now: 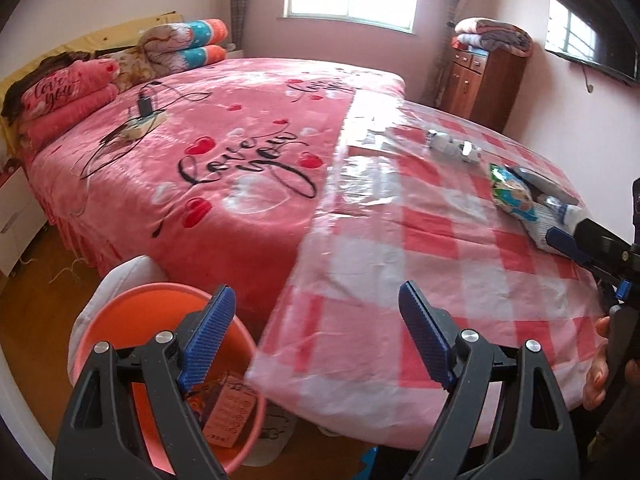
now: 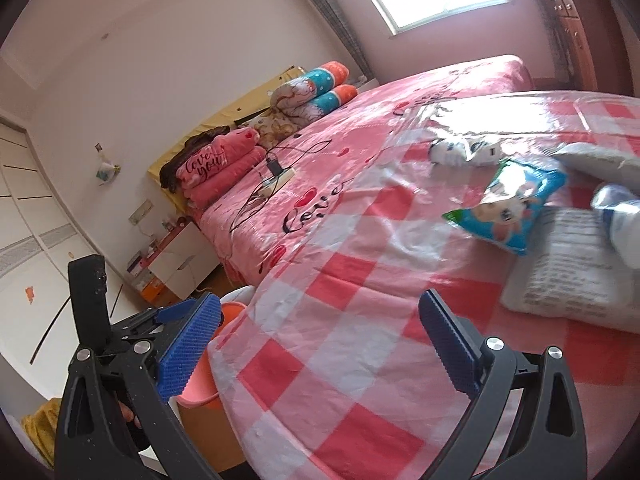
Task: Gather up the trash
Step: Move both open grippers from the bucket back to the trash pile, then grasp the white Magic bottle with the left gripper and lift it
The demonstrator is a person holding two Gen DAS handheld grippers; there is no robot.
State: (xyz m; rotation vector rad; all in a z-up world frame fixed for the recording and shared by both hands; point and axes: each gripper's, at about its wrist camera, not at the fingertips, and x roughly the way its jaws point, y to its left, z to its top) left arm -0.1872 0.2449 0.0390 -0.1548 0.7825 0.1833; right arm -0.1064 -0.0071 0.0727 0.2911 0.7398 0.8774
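An orange bin [image 1: 120,328] stands on the floor beside the bed, with a pink carton [image 1: 230,414] inside. My left gripper [image 1: 316,336] is open and empty, its left finger over the bin. On the checked plastic sheet [image 1: 400,248] lie a blue snack bag [image 1: 514,192] [image 2: 508,204], a crumpled white wrapper [image 1: 452,146] [image 2: 464,150], a grey-white printed packet [image 2: 572,272] and a plastic bottle [image 2: 622,216]. My right gripper [image 2: 320,344] is open and empty, short of the snack bag; it also shows in the left wrist view [image 1: 576,240].
A pink "Love you" blanket [image 1: 208,152] covers the bed, with a charger and power strip [image 1: 144,120] on it. Folded quilts [image 1: 180,46] lie at the headboard. A wooden cabinet [image 1: 484,80] and wall TV [image 1: 592,28] stand at the right. A white nightstand [image 2: 180,260] is by the bed.
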